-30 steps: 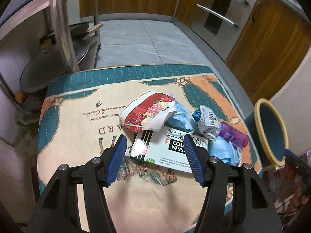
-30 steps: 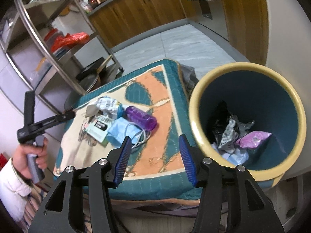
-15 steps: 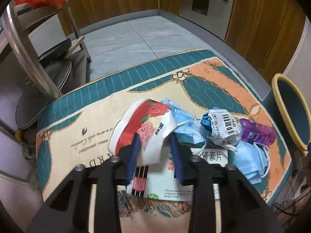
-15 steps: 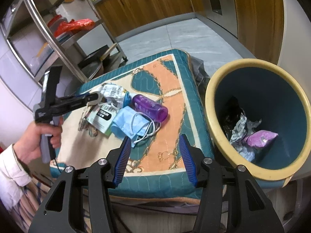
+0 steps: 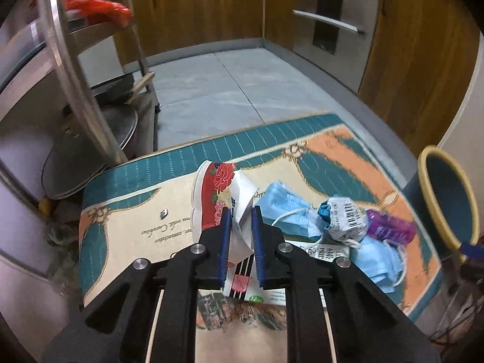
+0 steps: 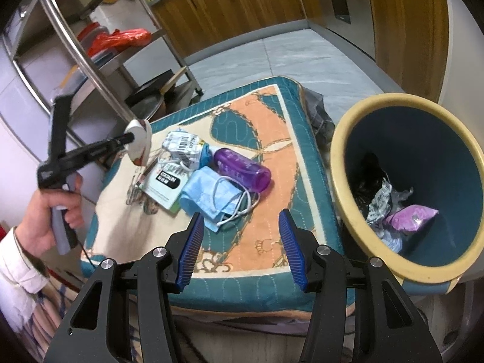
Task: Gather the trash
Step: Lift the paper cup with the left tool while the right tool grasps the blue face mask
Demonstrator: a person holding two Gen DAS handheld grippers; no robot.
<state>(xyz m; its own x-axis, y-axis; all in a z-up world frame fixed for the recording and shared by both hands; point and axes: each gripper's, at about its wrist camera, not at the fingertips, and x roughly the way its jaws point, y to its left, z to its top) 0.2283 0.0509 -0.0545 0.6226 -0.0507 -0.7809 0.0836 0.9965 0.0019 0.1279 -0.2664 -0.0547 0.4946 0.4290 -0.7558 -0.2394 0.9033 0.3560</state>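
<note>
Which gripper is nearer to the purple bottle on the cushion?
Right. The right gripper hangs open just in front of the purple bottle, past the blue mask. The left gripper is across the pile, shut on the floral wrapper.

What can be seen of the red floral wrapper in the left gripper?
The red floral wrapper is a crumpled, glossy-looking packet, red with rose prints and white edges. The left gripper has just closed on its white lower end, and it stands upright above the patterned cloth. From the right wrist view it hangs lifted at the fingertips, apart from the remaining litter.
</note>
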